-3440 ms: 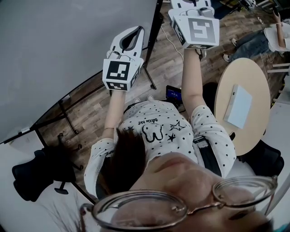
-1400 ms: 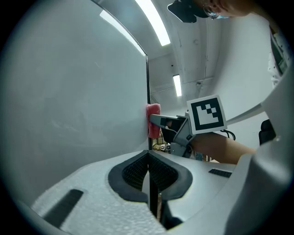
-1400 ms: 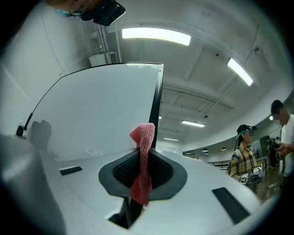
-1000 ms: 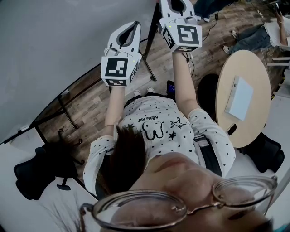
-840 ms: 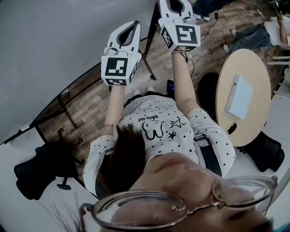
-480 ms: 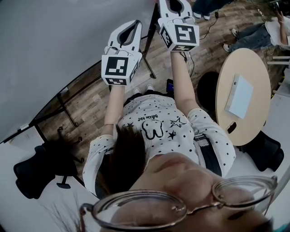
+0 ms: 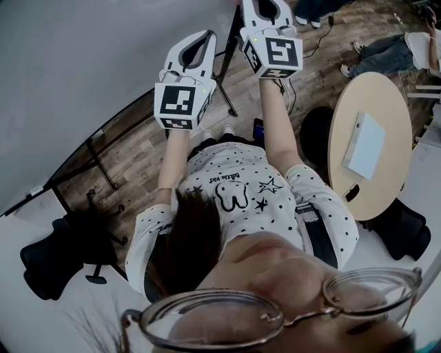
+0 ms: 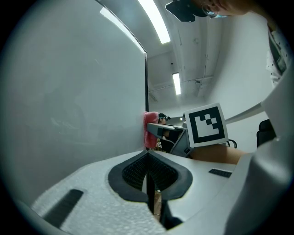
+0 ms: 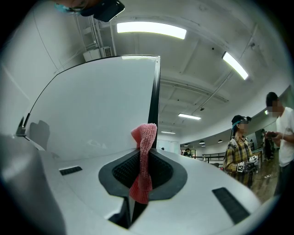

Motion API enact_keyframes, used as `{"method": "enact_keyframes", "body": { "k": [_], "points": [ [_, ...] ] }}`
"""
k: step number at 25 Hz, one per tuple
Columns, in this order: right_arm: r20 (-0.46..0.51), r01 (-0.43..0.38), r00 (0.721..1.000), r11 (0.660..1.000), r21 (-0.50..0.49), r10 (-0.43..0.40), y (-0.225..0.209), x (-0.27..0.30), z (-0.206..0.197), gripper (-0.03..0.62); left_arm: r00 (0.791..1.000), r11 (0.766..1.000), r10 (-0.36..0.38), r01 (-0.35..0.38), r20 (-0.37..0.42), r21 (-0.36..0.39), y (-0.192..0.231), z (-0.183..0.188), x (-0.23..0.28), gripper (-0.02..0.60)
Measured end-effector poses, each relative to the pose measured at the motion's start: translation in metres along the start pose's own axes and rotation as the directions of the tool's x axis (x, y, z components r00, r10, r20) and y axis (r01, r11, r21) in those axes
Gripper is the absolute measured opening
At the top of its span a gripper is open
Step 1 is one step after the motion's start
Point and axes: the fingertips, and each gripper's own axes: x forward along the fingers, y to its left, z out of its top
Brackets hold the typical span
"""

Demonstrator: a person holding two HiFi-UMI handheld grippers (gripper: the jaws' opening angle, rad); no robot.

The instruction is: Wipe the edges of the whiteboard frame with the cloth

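Observation:
The whiteboard (image 7: 83, 69) fills the upper left of the head view, and its black right frame edge (image 7: 231, 38) runs down between my two grippers. My right gripper (image 7: 265, 7) is shut on a pink knitted cloth (image 9: 143, 158). The cloth's top stands against the frame edge (image 9: 155, 92). My left gripper (image 7: 195, 49) is held up in front of the board face, shut with nothing between its pads (image 8: 138, 170). From the left gripper view I see the pink cloth (image 8: 150, 130) pressed at the frame edge (image 8: 146, 82), with the right gripper (image 8: 205, 124) behind it.
A round wooden table (image 7: 375, 96) with a white box (image 7: 364, 146) stands to the right. The board's black stand legs (image 7: 96, 165) and a black office chair (image 7: 55, 255) are at lower left. People stand at the right (image 9: 239, 147), and one person sits far off (image 7: 400, 52).
Since 3.4 s ago my right gripper has moved left to the board's frame edge with the cloth. Over the last second both grippers have hardly moved.

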Motion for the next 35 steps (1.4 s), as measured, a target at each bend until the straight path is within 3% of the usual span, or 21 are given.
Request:
{"method": "enact_keyframes", "body": {
  "k": [35],
  "points": [
    [-0.06, -0.02, 0.998, 0.999, 0.028, 0.022, 0.01, -0.014, -0.069, 0.032, 0.998, 0.998, 0.052, -0.053, -0.035, -0.037, 0.004, -0.023, -0.02, 0.017]
  ]
}}
